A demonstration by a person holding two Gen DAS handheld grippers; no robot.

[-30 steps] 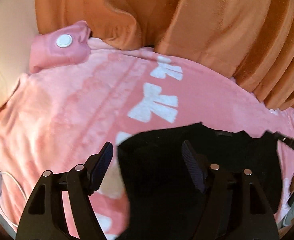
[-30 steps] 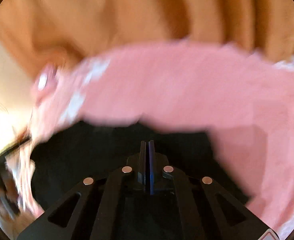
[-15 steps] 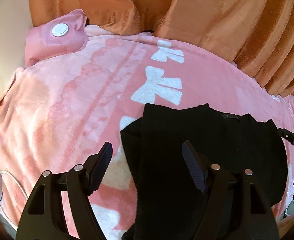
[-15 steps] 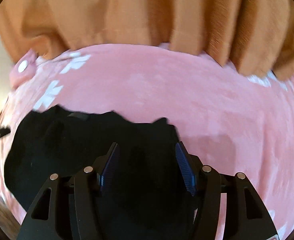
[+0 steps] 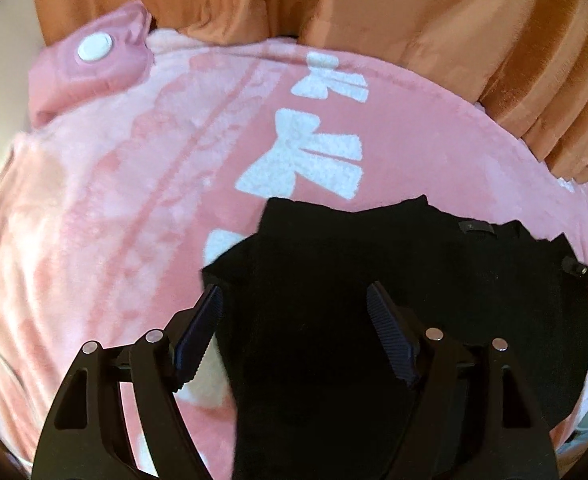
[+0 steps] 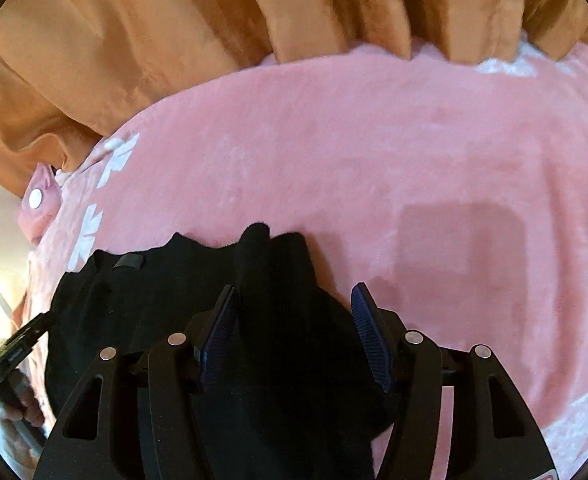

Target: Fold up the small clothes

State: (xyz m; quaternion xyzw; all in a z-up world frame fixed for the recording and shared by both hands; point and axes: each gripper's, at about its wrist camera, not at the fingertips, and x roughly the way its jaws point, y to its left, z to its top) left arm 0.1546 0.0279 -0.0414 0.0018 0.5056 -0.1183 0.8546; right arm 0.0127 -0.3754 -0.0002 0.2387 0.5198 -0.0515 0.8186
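A black garment (image 5: pixel 393 280) lies in a folded heap on a pink blanket (image 5: pixel 134 200) with white bow prints. It also shows in the right wrist view (image 6: pixel 174 300), with a small dark label near its far edge. My left gripper (image 5: pixel 294 328) is open and empty, its jaws wide apart over the garment's left part. My right gripper (image 6: pixel 294 328) is open and empty over the garment's right part. The right gripper's tip (image 5: pixel 585 276) shows at the right edge of the left wrist view, and the left gripper's side (image 6: pixel 10 348) at the left edge of the right one.
Orange curtains (image 6: pixel 254 12) hang along the far edge of the blanket. A pink pouch with a white round cap (image 5: pixel 94 48) lies at the blanket's far left corner. Bare pink blanket (image 6: pixel 453 160) stretches to the right of the garment.
My right gripper has opened and let go of the black garment, which now lies on the blanket. Both grippers have pulled back slightly over it.
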